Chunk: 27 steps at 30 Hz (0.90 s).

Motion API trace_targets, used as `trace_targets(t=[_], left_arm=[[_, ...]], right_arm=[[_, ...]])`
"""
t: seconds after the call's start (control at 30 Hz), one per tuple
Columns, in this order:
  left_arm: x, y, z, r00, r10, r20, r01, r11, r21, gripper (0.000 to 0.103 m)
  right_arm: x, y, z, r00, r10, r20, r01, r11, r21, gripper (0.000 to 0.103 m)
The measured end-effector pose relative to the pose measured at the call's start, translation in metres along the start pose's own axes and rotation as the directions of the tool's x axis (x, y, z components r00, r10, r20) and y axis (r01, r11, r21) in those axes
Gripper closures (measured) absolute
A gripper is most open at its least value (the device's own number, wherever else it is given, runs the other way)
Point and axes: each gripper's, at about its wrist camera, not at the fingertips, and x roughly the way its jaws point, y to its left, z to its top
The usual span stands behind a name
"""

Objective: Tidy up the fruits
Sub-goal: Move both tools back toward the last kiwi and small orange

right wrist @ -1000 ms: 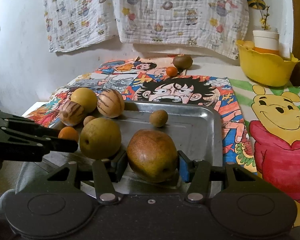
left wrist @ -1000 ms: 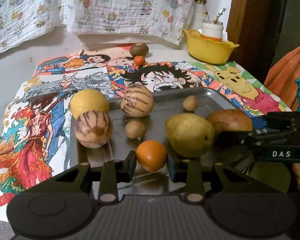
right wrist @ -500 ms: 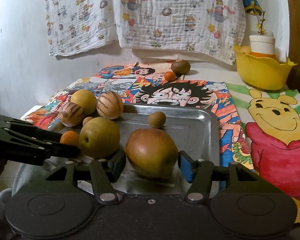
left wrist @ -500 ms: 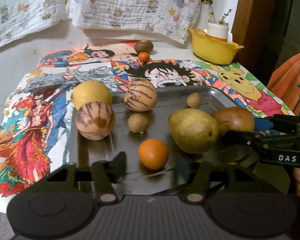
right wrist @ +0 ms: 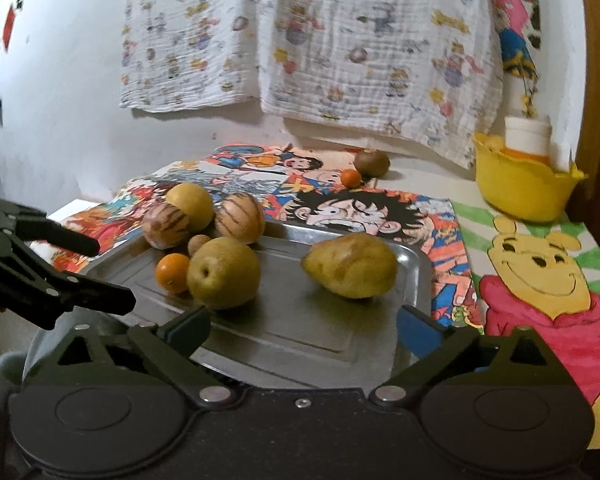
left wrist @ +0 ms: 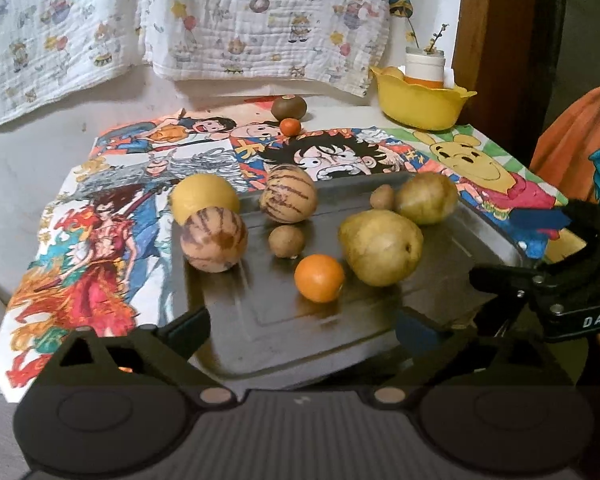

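Note:
A metal tray (left wrist: pixel 260 320) (right wrist: pixel 300 332) holds several fruits. In the left wrist view an orange (left wrist: pixel 319 278), a yellow-green pear (left wrist: pixel 380 247), a second pear (left wrist: pixel 426 198), two striped melons (left wrist: pixel 214 239) (left wrist: pixel 287 194) and two small brown fruits lie on it. My left gripper (left wrist: pixel 302 326) is open and empty at the tray's near edge. My right gripper (right wrist: pixel 302 326) is open and empty, with the pear (right wrist: pixel 350 266) lying free on the tray beyond it. A kiwi (left wrist: pixel 288 107) and a small orange fruit (left wrist: pixel 290 126) lie on the cloth beyond the tray.
A yellow fruit (left wrist: pixel 204 200) sits at the tray's left rim. A yellow bowl (left wrist: pixel 420 104) with a white pot stands at the back right. A cartoon cloth (left wrist: pixel 100 232) covers the table. Patterned cloths hang on the wall. A person in orange is at the right.
Both grippers opened and drew back. The left let go of the orange and the right let go of the pear; both fruits now lie free on the tray.

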Motion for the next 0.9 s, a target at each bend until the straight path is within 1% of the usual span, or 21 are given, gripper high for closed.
trace_targets(t=[0.13, 0.27, 0.47, 0.7, 0.9], left_arm=[[-0.007, 0.008, -0.006, 1.0, 0.004, -0.011, -0.004, 1.0, 0.007, 0.001], [-0.012, 0.023, -0.01, 1.0, 0.018, -0.022, -0.019, 1.0, -0.014, 0.001], [-0.016, 0.051, -0.012, 0.997, 0.07, -0.041, -0.071, 0.997, -0.042, 0.0], [-0.01, 0.094, -0.009, 0.989, 0.118, -0.088, -0.129, 0.984, -0.125, 0.0], [-0.004, 0.125, 0.003, 0.983, 0.161, -0.089, -0.175, 0.968, -0.181, 0.0]], right_arm=[[-0.003, 0.007, -0.001, 1.0, 0.006, -0.01, -0.006, 0.999, -0.036, 0.001], [-0.003, 0.009, -0.001, 1.0, 0.007, -0.027, -0.009, 0.999, -0.049, 0.001], [0.003, 0.005, 0.003, 0.999, -0.017, -0.042, 0.014, 0.999, -0.05, 0.001], [0.021, -0.002, 0.017, 0.998, -0.028, -0.05, 0.026, 0.999, -0.045, 0.001], [0.043, -0.013, 0.037, 0.999, -0.023, -0.035, 0.023, 1.0, -0.02, 0.001]])
